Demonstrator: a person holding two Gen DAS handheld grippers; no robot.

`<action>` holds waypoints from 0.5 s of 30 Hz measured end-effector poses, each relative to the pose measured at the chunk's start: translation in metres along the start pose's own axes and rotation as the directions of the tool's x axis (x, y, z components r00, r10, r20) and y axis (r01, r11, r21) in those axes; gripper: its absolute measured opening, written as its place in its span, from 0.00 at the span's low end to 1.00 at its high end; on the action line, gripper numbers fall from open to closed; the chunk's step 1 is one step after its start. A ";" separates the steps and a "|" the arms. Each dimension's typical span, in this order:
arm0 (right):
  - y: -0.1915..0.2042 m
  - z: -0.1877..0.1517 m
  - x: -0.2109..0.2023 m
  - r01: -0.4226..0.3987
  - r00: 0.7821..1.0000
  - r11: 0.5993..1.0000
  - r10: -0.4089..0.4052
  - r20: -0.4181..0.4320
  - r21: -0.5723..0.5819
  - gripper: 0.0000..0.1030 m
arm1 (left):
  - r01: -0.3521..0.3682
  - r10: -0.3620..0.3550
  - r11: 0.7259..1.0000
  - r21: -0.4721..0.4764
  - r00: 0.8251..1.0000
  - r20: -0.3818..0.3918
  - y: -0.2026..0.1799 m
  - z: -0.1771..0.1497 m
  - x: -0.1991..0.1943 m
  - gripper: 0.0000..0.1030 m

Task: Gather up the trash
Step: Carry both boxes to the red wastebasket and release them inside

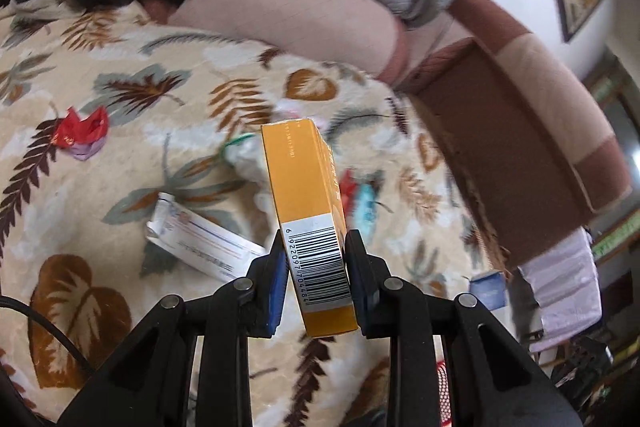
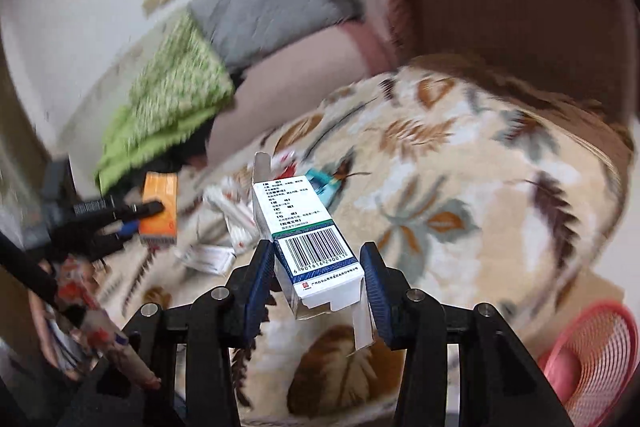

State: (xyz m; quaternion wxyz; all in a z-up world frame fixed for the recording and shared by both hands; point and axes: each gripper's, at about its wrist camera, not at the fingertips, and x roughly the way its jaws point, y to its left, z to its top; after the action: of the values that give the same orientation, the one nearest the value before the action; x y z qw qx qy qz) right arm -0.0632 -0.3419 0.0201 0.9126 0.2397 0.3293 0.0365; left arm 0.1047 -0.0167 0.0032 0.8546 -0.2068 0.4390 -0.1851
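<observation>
Left wrist view: the left gripper (image 1: 316, 259) is pinching a flat orange cardboard box (image 1: 308, 203) by its barcode end, the box extending toward 12 o'clock above a leaf-patterned beige blanket (image 1: 100, 187). Right wrist view: the right gripper (image 2: 318, 269) is clamping a white-and-blue cardboard carton (image 2: 304, 239), open flaps showing. A pink mesh basket (image 2: 596, 355) is sitting at 4 o'clock.

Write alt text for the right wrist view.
The right tool grips a white medicine box, barcode facing the camera, above a leaf-patterned blanket strewn with litter. At left the other tool holds an orange box; a pink mesh basket sits lower right.
</observation>
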 end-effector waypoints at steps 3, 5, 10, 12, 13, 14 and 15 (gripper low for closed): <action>-0.025 -0.011 -0.044 0.037 0.998 0.997 -0.041 0.049 0.073 0.47 | 0.065 -0.065 0.997 0.036 0.998 -0.002 -0.017 -0.023 -0.014 0.26; -0.044 -0.020 -0.068 0.068 0.995 0.990 -0.077 0.070 0.122 0.47 | 0.106 -0.105 0.992 0.069 0.994 -0.021 -0.036 -0.044 -0.021 0.26; -0.090 -0.040 -0.124 0.160 0.977 0.963 -0.186 0.105 0.217 0.47 | 0.195 -0.179 0.965 0.174 0.978 -0.107 -0.101 -0.101 -0.027 0.26; -0.103 -0.045 -0.147 0.196 0.964 0.950 -0.232 0.128 0.244 0.47 | 0.241 -0.217 0.949 0.205 0.967 -0.133 -0.128 -0.119 -0.030 0.26; -0.107 -0.046 -0.154 0.211 0.959 0.944 -0.251 0.135 0.253 0.47 | 0.259 -0.231 0.940 0.223 0.962 -0.144 -0.141 -0.126 -0.031 0.26; -0.112 -0.047 -0.163 0.229 0.951 0.937 -0.273 0.145 0.262 0.47 | 0.281 -0.246 0.926 0.253 0.956 -0.159 -0.160 -0.137 -0.032 0.26; -0.117 -0.049 -0.174 0.253 0.940 0.928 -0.303 0.157 0.273 0.47 | 0.298 -0.258 0.914 0.274 0.951 -0.173 -0.172 -0.145 -0.034 0.26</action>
State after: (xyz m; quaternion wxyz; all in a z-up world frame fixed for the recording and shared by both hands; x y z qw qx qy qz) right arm -0.2399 -0.4639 0.0351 0.8991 0.3054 0.2702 -0.1592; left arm -0.0565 -0.1728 0.0378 0.8095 -0.1237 0.4284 -0.3820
